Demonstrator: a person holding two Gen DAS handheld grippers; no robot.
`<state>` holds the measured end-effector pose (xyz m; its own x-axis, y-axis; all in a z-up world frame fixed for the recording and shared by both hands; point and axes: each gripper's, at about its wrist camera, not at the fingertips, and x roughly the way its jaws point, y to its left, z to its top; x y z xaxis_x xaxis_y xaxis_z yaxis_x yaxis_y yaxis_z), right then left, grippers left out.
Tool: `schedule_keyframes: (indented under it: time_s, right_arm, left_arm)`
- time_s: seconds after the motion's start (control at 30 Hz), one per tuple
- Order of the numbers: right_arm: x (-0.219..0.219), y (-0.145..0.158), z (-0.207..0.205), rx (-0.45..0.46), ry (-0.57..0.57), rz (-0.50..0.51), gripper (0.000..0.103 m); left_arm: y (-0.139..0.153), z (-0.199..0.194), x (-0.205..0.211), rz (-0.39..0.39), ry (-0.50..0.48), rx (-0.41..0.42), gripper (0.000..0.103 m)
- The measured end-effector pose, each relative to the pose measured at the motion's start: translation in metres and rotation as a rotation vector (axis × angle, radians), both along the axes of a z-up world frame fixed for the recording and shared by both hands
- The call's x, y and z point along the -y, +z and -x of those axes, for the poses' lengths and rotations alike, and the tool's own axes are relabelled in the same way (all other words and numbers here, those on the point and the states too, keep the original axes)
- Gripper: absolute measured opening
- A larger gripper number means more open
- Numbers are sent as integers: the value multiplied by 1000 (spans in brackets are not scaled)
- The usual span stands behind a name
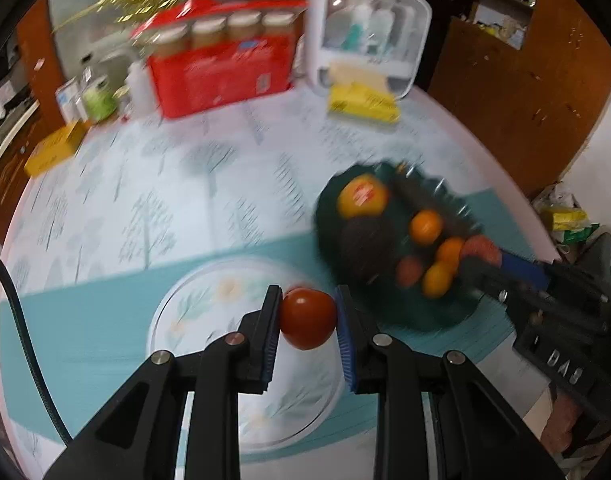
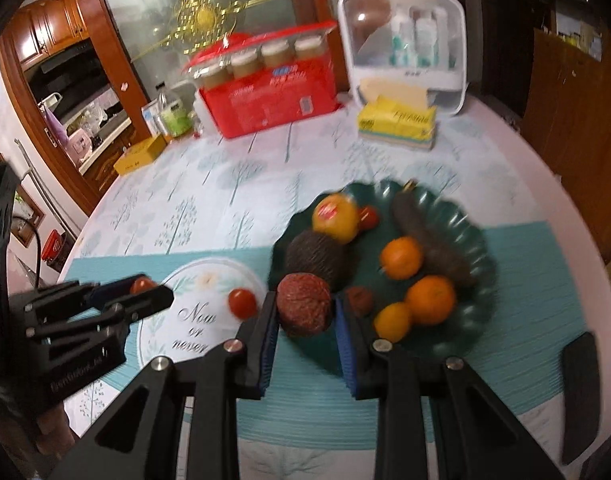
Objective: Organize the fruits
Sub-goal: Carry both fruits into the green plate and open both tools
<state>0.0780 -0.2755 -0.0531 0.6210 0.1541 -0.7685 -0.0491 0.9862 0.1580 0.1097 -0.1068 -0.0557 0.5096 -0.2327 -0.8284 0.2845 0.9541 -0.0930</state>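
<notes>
My left tongs [image 1: 307, 317] grip a small glossy red tomato [image 1: 307, 318] over the white floral plate [image 1: 209, 320] near the surface's front edge. My right tongs [image 2: 304, 310] clamp a round, rough reddish-brown fruit [image 2: 304, 310] lifted from the dark green scalloped dish [image 2: 477, 240] — oranges [image 2: 430, 300] crowd just beside it, another tomato [image 2: 242, 302] already on the plate.

- Cherry tomato [image 1: 307, 318]: glossy red.
- Passion fruit [image 2: 304, 305]: mottled dark red-brown.
- Scalloped plate [image 2: 479, 240]: dark green.
- Round plate [image 2: 173, 322]: white with pale flowers and black script.
- Placemat [image 2: 545, 280]: teal, finely striped.
- Tablecloth [image 2: 209, 188]: white with grey-green trees.
</notes>
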Motion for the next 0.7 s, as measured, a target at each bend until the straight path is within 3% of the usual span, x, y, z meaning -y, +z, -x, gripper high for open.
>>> schedule_keyframes:
  time_s: [0.2,0.33,0.5,0.7]
  right_arm:
    - [45,32,-16,73,14,59,28]
    - [71,41,-33,97,19,78,28]
    - [88,25,-55,64,66,118,28]
    - [90,-23,-67,-51,145,136,28]
  left_arm:
    - [33,-35,61,33,-52,50,25]
    - [34,-56,90,50,-63,41,25]
    - [6,-88,116,36,-50,-27,25]
    - [-37,-108,129,1,-39,-111,25]
